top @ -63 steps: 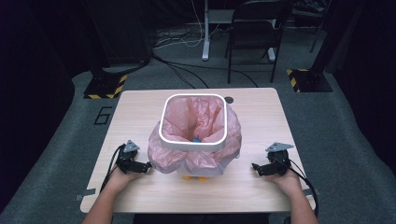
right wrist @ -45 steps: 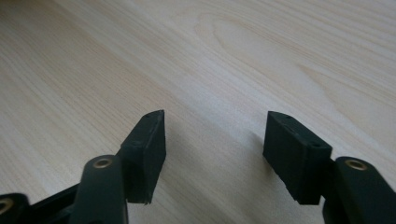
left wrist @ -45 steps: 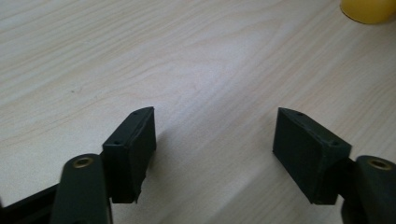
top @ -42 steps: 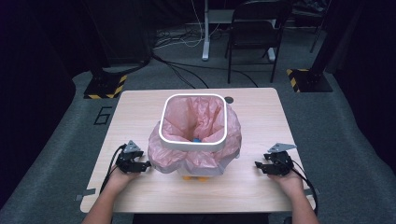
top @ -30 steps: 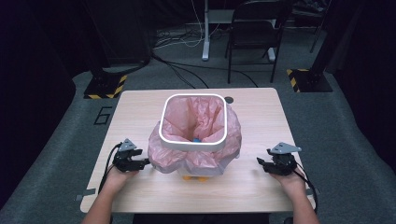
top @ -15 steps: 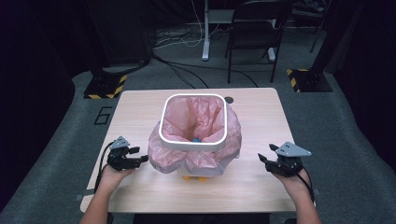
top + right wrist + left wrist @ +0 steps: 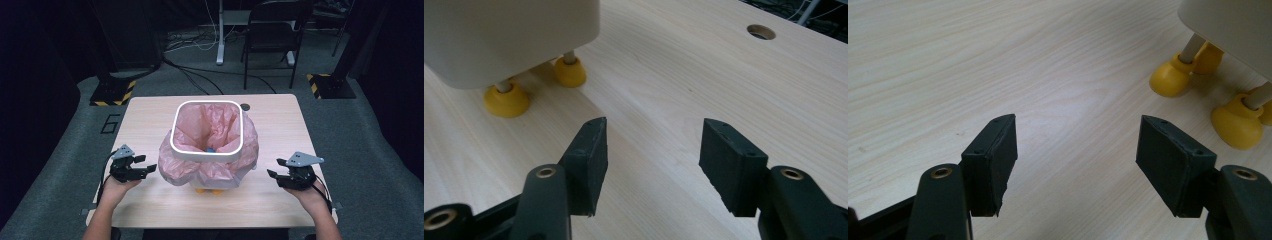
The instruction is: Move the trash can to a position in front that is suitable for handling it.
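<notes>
- Bin [image 7: 206, 150], white, on yellow feet [image 7: 1170, 77], lined with a pink bag [image 7: 175, 167] whose skirt hangs over the rim: it stands at table centre, and I take the bag skirt as the target of the step in hand.
- Left gripper [image 7: 142, 167] sits at the bin's 9 o'clock, jaws apart and empty, tips just beside the hanging plastic without touching it.
- Right gripper [image 7: 279, 168] sits at the bin's 3 o'clock, near the bag; its jaws have just been closing a little, yet they stand apart with nothing between them.
- Procedure, as I judge it: I bring both grippers inward level, pinch only the loose film below the rim, and close on both sides together so the bin does not slide or tip on its feet.
- I keep the pads clear of the rigid wall; clamping it would drag the bin.
- Clearance: open table [image 7: 280, 130] lies at 12 o'clock behind the bin, apart from a cable hole [image 7: 761, 32].
- Edges: the near table edge at 6 o'clock runs close under my wrists, and the right gripper works near the 3 o'clock edge, so I avoid pulling outward.
</notes>
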`<state>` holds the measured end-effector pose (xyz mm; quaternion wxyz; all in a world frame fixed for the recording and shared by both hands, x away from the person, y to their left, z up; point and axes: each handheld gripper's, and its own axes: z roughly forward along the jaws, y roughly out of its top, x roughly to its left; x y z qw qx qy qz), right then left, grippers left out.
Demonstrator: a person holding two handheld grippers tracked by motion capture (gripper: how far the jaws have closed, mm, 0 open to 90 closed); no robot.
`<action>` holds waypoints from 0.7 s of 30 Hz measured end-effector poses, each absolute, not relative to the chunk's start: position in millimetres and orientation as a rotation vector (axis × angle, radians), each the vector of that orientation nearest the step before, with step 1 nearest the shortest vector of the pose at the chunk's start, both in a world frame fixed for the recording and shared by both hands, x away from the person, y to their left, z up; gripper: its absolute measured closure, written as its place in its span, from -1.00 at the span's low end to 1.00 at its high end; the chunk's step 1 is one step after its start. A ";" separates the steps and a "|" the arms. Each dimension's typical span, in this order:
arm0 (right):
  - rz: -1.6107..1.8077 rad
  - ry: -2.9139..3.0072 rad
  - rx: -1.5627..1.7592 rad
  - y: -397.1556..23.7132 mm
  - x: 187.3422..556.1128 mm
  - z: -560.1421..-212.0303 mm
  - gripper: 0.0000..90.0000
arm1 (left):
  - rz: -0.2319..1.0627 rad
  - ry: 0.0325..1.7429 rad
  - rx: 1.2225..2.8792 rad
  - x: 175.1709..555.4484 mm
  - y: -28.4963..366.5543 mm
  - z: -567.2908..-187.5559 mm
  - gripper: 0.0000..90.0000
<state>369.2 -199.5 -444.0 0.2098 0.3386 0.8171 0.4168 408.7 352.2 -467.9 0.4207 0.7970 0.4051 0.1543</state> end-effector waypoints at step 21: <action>1.198 2.375 0.803 -178.3 366.8 -406.9 0.12 | 0.351 0.885 2.010 404.4 341.4 -426.2 -0.19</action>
